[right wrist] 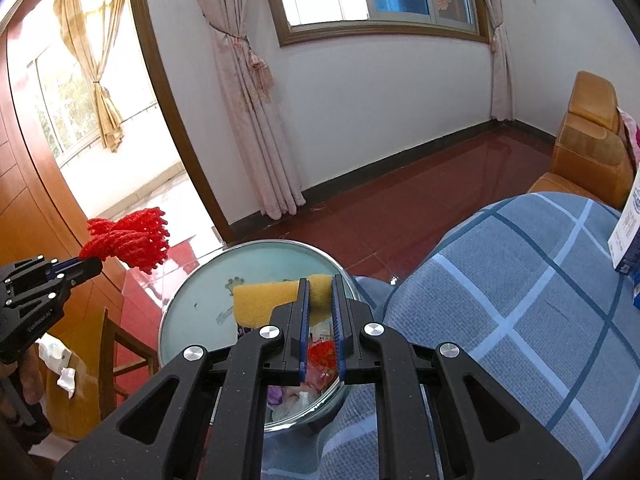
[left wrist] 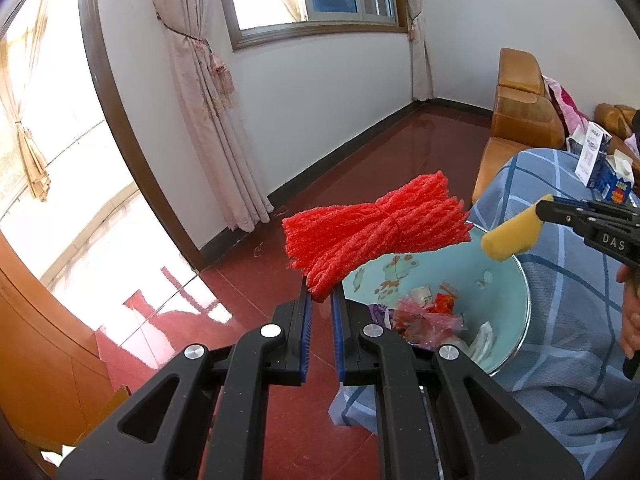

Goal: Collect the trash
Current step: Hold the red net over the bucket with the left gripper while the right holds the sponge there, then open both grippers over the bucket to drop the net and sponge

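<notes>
My left gripper [left wrist: 320,294] is shut on a bundle of red foam netting [left wrist: 376,226], held up beside the left rim of a pale green trash bin [left wrist: 508,280]. In the right wrist view the same left gripper [right wrist: 94,262] shows at the left with the red netting [right wrist: 130,238]. My right gripper [right wrist: 320,282] is shut on a yellow sponge [right wrist: 266,300], above the bin [right wrist: 192,304]. From the left wrist view the sponge [left wrist: 510,236] hangs over the bin's right rim in the right gripper [left wrist: 540,210]. Wrappers and scraps [left wrist: 424,320] lie inside the bin.
A blue checked cloth [right wrist: 520,312] covers the table beside the bin. A blue and white carton [left wrist: 608,174] stands on it at the far right. An orange sofa [left wrist: 524,116] stands behind. Red tiled floor [left wrist: 380,148] stretches to the wall and curtain. White crumpled paper [right wrist: 66,376] lies at the left.
</notes>
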Motion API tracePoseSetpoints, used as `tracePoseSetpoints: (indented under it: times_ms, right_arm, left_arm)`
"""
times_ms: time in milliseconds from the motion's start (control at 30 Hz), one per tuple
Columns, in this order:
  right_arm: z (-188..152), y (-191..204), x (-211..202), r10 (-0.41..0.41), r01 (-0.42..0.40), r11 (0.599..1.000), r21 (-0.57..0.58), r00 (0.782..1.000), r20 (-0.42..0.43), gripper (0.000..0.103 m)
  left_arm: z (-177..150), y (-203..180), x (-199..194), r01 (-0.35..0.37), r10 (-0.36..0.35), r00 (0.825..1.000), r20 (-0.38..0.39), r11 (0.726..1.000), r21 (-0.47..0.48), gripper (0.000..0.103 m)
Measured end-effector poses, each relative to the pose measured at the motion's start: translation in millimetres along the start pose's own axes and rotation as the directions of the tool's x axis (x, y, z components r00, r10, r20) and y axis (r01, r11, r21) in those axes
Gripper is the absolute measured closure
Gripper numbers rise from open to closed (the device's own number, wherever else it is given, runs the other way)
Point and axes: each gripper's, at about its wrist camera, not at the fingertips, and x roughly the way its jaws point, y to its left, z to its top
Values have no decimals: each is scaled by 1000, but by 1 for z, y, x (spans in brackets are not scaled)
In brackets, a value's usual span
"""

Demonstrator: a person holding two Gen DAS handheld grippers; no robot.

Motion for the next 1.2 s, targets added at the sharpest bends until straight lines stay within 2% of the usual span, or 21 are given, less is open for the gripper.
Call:
tracePoseSetpoints:
  times_ms: [833, 1100, 1133, 1167, 1200]
  right_arm:
    - [-1, 3, 1, 5, -5, 1000, -15, 1000, 3, 91]
    - [3, 7, 8, 20, -20, 1000, -24, 1000, 5, 89]
    - [2, 6, 9, 26, -26, 999, -24, 1000, 2, 88]
    - [2, 6, 10, 30, -29, 999, -20, 1000, 4, 80]
    - [2, 3, 10, 31, -31, 999, -9, 999, 9, 62]
  left_arm:
    - [5, -7, -7, 18, -19, 999, 27, 1000, 16, 93]
    - [9, -15, -3, 35, -36, 999, 35, 999, 15, 89]
    - [10, -17, -4, 36, -37, 999, 38, 999, 16, 83]
    - [10, -18, -3, 33, -34, 999, 39, 999, 15, 76]
    - [10, -19, -3, 33, -33, 999, 41, 999, 11, 63]
